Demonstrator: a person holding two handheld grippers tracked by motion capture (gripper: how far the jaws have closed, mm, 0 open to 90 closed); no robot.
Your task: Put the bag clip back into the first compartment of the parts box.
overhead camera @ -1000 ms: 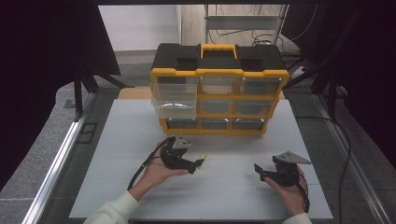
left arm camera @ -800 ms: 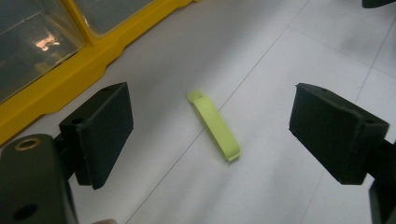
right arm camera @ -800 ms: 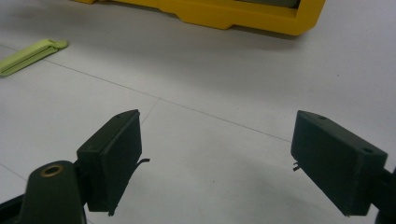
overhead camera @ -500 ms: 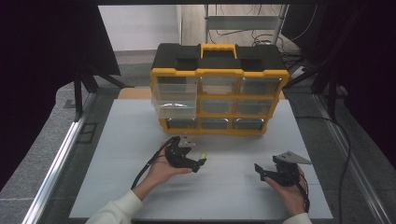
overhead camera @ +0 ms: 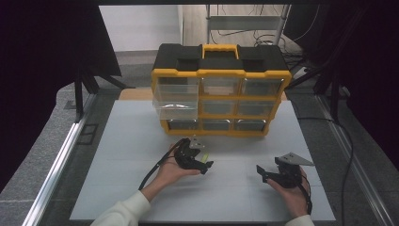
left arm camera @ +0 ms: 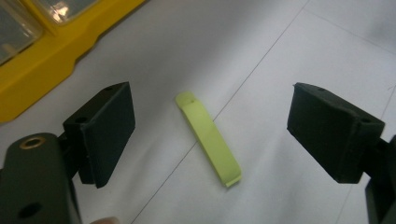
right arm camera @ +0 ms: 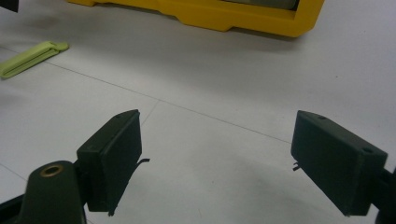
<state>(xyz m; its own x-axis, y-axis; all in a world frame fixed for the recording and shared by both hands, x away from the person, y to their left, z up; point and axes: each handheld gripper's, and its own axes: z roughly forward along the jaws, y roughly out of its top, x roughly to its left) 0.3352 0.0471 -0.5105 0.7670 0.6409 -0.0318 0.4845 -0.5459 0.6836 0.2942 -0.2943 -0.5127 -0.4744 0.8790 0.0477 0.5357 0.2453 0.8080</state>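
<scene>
A yellow-green flat strip (left arm camera: 208, 137) lies on the white table, seen also as the strip (overhead camera: 204, 159) in the high view. My left gripper (left arm camera: 210, 122) hovers just above it, open, with one jaw on each side of the strip and neither touching it. It shows as the left gripper (overhead camera: 203, 156) left of the table's middle. My right gripper (overhead camera: 262, 173) is near the front right, open with nothing between its jaws (right arm camera: 217, 158). From there the strip (right arm camera: 30, 58) lies far off to the left.
A yellow and black drawer organizer (overhead camera: 221, 70) stands at the back middle, with its top-left clear drawer (overhead camera: 176, 101) pulled out. Its yellow base (right arm camera: 210, 14) lies ahead of the right gripper. Bare white table (overhead camera: 122, 141) stretches to the left and front.
My left gripper has shifted slightly to the right, over the strip. The right gripper has barely moved.
</scene>
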